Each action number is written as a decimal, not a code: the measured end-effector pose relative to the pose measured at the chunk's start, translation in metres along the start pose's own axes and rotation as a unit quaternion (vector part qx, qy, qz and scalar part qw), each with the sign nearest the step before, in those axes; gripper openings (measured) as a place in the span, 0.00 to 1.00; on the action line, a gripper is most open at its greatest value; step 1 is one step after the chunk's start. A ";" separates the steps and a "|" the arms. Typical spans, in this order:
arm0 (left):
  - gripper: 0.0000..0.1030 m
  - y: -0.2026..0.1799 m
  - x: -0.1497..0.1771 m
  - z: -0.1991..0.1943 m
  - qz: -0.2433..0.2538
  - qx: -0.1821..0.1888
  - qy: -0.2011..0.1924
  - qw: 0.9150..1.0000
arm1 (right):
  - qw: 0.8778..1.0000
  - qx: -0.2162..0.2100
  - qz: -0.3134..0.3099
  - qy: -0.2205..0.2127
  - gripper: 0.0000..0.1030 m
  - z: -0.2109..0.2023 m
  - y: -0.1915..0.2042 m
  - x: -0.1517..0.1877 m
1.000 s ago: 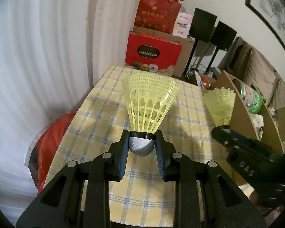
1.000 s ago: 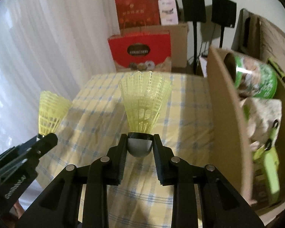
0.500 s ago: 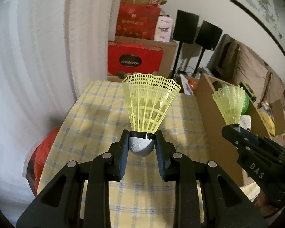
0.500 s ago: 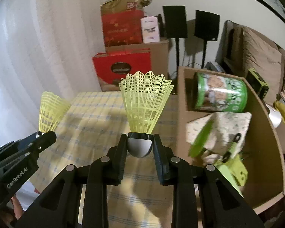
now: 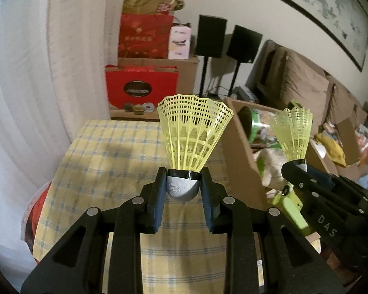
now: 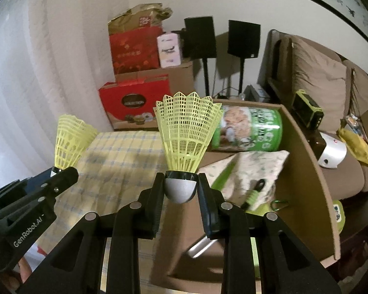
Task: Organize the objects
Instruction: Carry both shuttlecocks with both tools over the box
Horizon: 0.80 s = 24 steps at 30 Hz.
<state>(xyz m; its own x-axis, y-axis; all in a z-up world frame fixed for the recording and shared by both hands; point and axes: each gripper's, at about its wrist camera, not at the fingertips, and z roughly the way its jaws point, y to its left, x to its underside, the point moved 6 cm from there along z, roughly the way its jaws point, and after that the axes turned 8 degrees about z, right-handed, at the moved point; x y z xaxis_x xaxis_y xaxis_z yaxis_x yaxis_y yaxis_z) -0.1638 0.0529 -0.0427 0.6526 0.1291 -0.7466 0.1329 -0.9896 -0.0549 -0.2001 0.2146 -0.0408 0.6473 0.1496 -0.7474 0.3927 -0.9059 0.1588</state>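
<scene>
My left gripper (image 5: 182, 188) is shut on the grey cork of a yellow plastic shuttlecock (image 5: 192, 132), held upright above the checked tablecloth (image 5: 105, 161). My right gripper (image 6: 180, 188) is shut on a second yellow shuttlecock (image 6: 186, 127), also upright, over the near left corner of an open cardboard box (image 6: 304, 147). Each gripper shows in the other's view: the right one (image 5: 295, 165) with its shuttlecock (image 5: 293, 132) over the box (image 5: 238, 142), the left one (image 6: 61, 170) with its shuttlecock (image 6: 70, 142) over the tablecloth (image 6: 115, 169).
The box holds a green can (image 6: 252, 129) lying on its side, a patterned cloth pouch (image 6: 252, 169) and small green items. Red gift boxes (image 5: 141, 88), cartons and two black speakers (image 5: 211, 39) stand behind the table. A brown sofa (image 6: 323, 78) is at right, a white curtain at left.
Both grippers have risen and swung right with their shuttlecocks still held; the right one now sits over the box, and the box interior and sofa have come into view.
</scene>
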 end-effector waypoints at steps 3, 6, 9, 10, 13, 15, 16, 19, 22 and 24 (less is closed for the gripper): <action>0.24 -0.015 -0.005 0.002 0.006 0.008 0.000 1.000 | 1.000 0.006 0.006 -0.006 0.25 -0.006 -0.011 -0.003; 0.24 -0.028 -0.009 0.002 0.013 0.013 -0.002 1.000 | 1.000 0.014 0.010 -0.012 0.25 -0.010 -0.023 -0.005; 0.24 -0.045 -0.014 0.003 0.023 0.019 -0.004 1.000 | 1.000 0.021 0.016 -0.015 0.25 -0.013 -0.035 -0.007; 0.24 -0.049 -0.014 0.003 0.026 0.020 -0.004 0.999 | 0.999 0.023 0.018 -0.015 0.25 -0.014 -0.039 -0.008; 0.24 -0.062 -0.016 0.007 0.031 0.024 -0.004 0.999 | 0.999 0.030 0.024 -0.016 0.25 -0.016 -0.052 -0.009; 0.24 -0.070 -0.017 0.009 0.034 0.027 -0.003 0.999 | 0.999 0.034 0.027 -0.016 0.25 -0.018 -0.061 -0.010; 0.24 -0.073 -0.016 0.010 0.035 0.029 -0.002 0.999 | 0.999 0.036 0.028 -0.016 0.25 -0.018 -0.064 -0.010; 0.24 -0.085 -0.017 0.014 0.039 0.033 0.000 0.999 | 0.998 0.041 0.033 -0.016 0.25 -0.020 -0.075 -0.010; 0.24 -0.097 -0.017 0.016 0.041 0.040 0.001 0.998 | 0.998 0.047 0.036 -0.015 0.25 -0.021 -0.083 -0.010; 0.24 -0.104 -0.017 0.017 0.044 0.043 0.001 0.998 | 0.998 0.051 0.038 -0.015 0.25 -0.022 -0.089 -0.009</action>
<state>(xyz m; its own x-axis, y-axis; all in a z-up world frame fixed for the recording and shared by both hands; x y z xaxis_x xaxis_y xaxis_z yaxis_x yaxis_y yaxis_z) -0.2019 0.1525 -0.0357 0.6612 0.0418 -0.7491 0.0107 -0.9989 -0.0463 -0.2269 0.3019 -0.0340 0.6521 0.0687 -0.7550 0.2736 -0.9501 0.1499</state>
